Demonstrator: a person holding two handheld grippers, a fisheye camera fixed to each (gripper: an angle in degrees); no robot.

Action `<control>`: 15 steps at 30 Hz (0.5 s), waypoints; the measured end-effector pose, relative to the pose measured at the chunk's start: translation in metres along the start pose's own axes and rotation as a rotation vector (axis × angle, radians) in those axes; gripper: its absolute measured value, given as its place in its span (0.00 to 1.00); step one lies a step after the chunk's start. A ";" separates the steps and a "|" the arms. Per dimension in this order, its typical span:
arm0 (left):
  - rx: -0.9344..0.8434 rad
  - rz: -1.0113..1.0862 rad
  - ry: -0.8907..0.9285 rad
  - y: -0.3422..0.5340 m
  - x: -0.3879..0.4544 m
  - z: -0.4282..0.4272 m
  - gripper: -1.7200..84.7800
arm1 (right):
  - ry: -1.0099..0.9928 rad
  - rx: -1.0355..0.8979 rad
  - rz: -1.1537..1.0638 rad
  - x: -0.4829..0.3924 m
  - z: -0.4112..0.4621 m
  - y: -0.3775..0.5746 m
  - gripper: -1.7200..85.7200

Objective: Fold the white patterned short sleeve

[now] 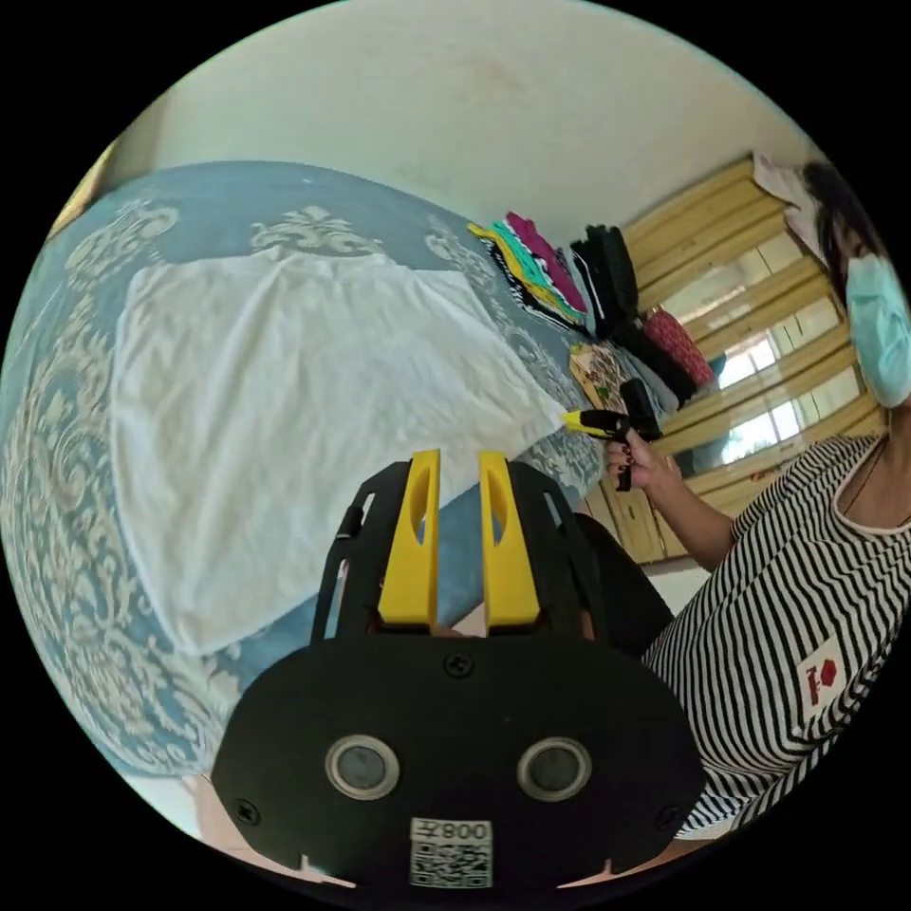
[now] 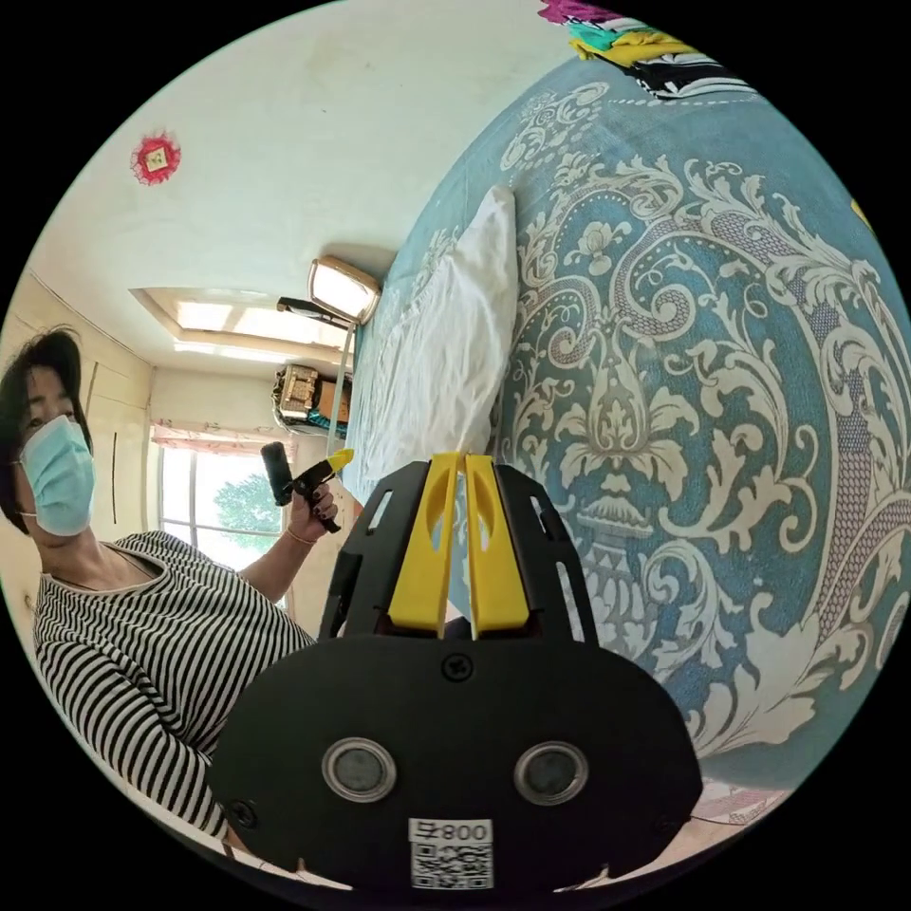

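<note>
The left claw (image 1: 460, 465), jaws a little apart and empty, hangs just over the near edge of the white shirt (image 1: 285, 418) lying flat on the bed (image 1: 57, 493), while the right claw (image 2: 455, 465), nearly closed and empty, is at the shirt's corner.

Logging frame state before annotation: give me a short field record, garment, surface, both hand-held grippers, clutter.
garment: white shirt, spread flat, not yet folded
surface: blue bedspread with a cream ornamental pattern
left hand-held gripper: jaws slightly apart, holding nothing, raised off the shirt's near edge
right hand-held gripper: jaws nearly together at the tips; at the shirt's corner, grip on the cloth unclear
clutter: stacks of folded clothes on the far end of the bed
person: striped top, one gripper in each hand
</note>
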State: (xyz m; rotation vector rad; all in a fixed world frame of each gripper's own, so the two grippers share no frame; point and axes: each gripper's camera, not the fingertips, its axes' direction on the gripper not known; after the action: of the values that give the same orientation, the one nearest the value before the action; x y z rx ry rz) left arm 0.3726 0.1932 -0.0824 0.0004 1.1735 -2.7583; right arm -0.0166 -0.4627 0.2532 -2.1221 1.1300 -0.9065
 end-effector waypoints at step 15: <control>-0.130 0.671 -0.326 -0.079 0.236 0.164 0.06 | -0.149 -0.024 -0.197 -0.066 0.042 -0.043 0.12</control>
State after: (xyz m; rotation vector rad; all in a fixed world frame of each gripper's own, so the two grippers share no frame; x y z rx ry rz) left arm 0.1375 0.0989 0.0751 -0.0566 1.0222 -2.0079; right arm 0.0093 -0.3783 0.2397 -2.3093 0.8737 -0.8081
